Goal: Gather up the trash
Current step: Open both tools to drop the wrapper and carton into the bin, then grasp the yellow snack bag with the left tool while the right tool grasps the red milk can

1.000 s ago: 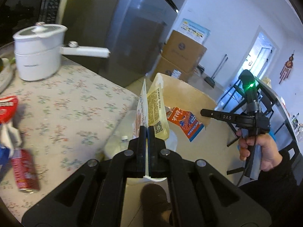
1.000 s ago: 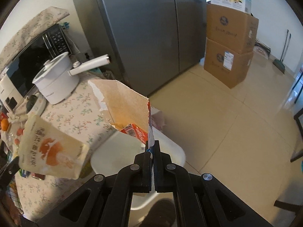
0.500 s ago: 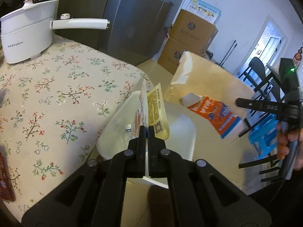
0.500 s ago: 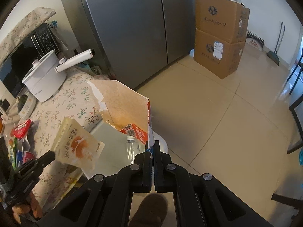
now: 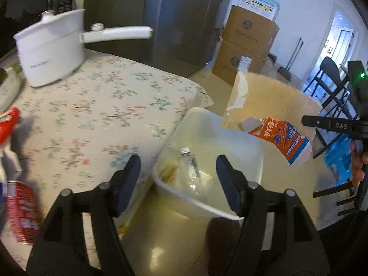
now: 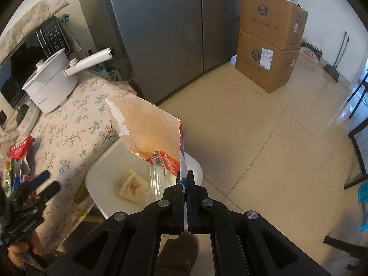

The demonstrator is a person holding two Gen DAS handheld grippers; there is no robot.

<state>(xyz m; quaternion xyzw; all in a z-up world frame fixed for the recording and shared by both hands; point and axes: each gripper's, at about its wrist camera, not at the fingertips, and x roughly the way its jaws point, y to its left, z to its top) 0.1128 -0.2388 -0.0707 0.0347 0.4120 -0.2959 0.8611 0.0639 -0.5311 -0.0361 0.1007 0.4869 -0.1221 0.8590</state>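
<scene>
Kitchen, floral table (image 5: 96,105), white bin (image 5: 230,142) at its near edge. Left gripper (image 5: 179,179) released, empty. Right gripper (image 6: 185,184) clenched on torn carton (image 6: 151,128); center it above the bin before letting go.

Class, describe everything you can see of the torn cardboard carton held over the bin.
The torn cardboard carton is flattened, with plain brown inside and orange, white and blue print outside. One edge is ragged. The right gripper pinches its lower edge, holding it upright above the white plastic bin, clear of the floral tablecloth.
</scene>
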